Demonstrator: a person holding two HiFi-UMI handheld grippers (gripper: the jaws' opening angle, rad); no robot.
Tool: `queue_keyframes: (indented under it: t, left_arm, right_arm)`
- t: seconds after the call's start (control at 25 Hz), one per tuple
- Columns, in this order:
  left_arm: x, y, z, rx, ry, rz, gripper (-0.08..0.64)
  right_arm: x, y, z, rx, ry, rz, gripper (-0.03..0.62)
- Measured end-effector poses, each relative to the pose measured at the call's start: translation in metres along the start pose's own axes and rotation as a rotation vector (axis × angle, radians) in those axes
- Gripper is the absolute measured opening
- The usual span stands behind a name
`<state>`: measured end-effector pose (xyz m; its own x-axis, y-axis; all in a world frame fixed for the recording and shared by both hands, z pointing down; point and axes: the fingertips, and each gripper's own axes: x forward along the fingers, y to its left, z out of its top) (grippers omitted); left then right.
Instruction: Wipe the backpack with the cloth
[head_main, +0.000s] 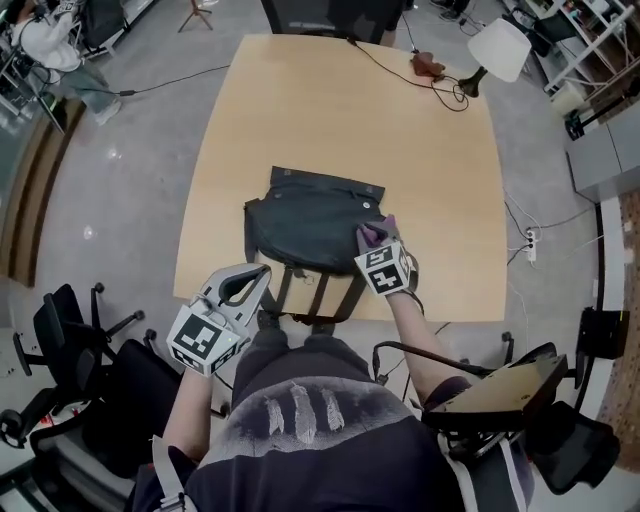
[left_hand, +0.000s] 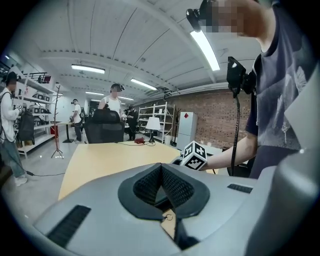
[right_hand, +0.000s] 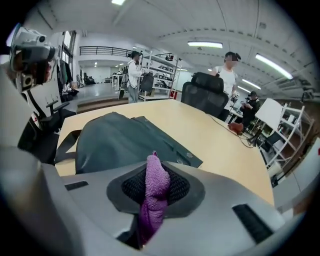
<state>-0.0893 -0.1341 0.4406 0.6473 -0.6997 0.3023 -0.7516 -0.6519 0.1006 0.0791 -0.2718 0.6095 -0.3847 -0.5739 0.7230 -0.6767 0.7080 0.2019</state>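
A dark grey backpack (head_main: 310, 225) lies flat near the front edge of the wooden table (head_main: 300, 110), its straps (head_main: 318, 295) hanging over that edge. My right gripper (head_main: 378, 237) is shut on a purple cloth (head_main: 374, 232) at the backpack's right front corner. In the right gripper view the cloth (right_hand: 154, 195) stands pinched between the jaws, with the backpack (right_hand: 117, 140) just beyond. My left gripper (head_main: 248, 285) is shut and holds nothing, hovering by the table's front edge at the backpack's left strap. Its closed pads (left_hand: 161, 186) show in the left gripper view.
A white lamp (head_main: 496, 52), a small brown object (head_main: 428, 66) and a black cable (head_main: 385, 58) sit at the table's far right. Office chairs (head_main: 70, 330) stand at the near left and another chair (head_main: 330, 15) at the far end. People stand in the room (right_hand: 227, 75).
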Motion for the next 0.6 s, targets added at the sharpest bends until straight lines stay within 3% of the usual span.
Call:
queue_keyframes:
  t: [0.28, 0.48, 0.6]
  left_arm:
    - [0.014, 0.054, -0.006, -0.016, 0.001, -0.107, 0.007]
    - [0.018, 0.091, -0.006, -0.016, 0.007, -0.152, 0.007]
    - [0.017, 0.100, -0.011, -0.032, 0.016, -0.172, 0.007]
  right_arm:
    - [0.014, 0.020, 0.008, 0.187, 0.083, 0.113, 0.048]
    - [0.017, 0.046, 0.027, 0.051, 0.129, 0.154, 0.048]
    - [0.019, 0.072, 0.051, 0.043, 0.092, 0.223, 0.048]
